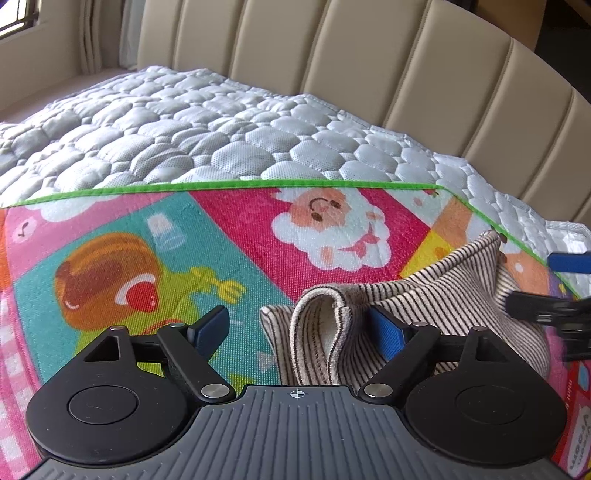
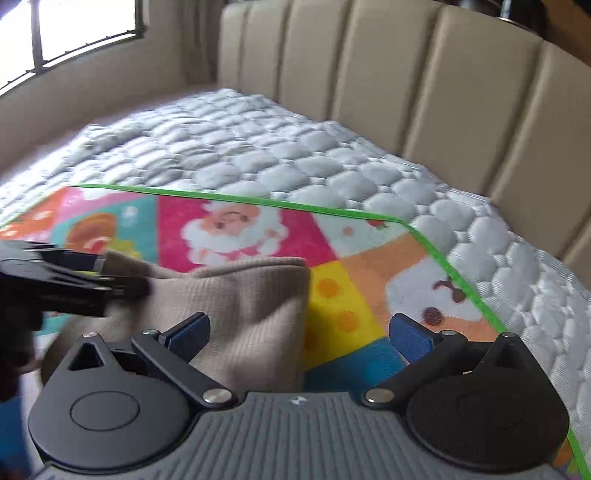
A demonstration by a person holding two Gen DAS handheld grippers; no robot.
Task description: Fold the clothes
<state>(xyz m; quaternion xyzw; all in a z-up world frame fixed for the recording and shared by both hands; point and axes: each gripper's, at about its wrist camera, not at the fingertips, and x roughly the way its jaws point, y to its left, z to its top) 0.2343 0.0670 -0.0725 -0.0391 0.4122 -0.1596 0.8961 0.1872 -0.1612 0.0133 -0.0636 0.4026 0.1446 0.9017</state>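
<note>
Left gripper [image 1: 299, 328]: nearest to the left wrist camera, its jaws are spread wide. A rolled edge of the cloth rises between them, and the right pad lies against the fabric, but nothing is pinched.
Striped garment [image 1: 436, 295]: beige with thin dark stripes, it lies bunched on the play mat, toward the mat's right corner. One folded lip [image 1: 321, 332] stands up in front of the left gripper's body.
Play mat [image 1: 236, 236]: colourful, with a cartoon sheep, a snail-like figure and a green border. It is spread flat over the quilt.
Quilt [image 1: 207, 125]: white and padded, it covers the bed beyond and beside the mat.
Headboard [image 1: 406, 66]: beige, with upright padded panels, behind the quilt.
Right gripper [image 2: 299, 332]: in its own view the jaws stand wide apart, pressing on nothing. The garment [image 2: 251, 314] lies under its left finger, the bare mat under its right one. This view is blurred.
Window [image 2: 74, 29]: bright, with dark bars, at the upper left of the right wrist view.
</note>
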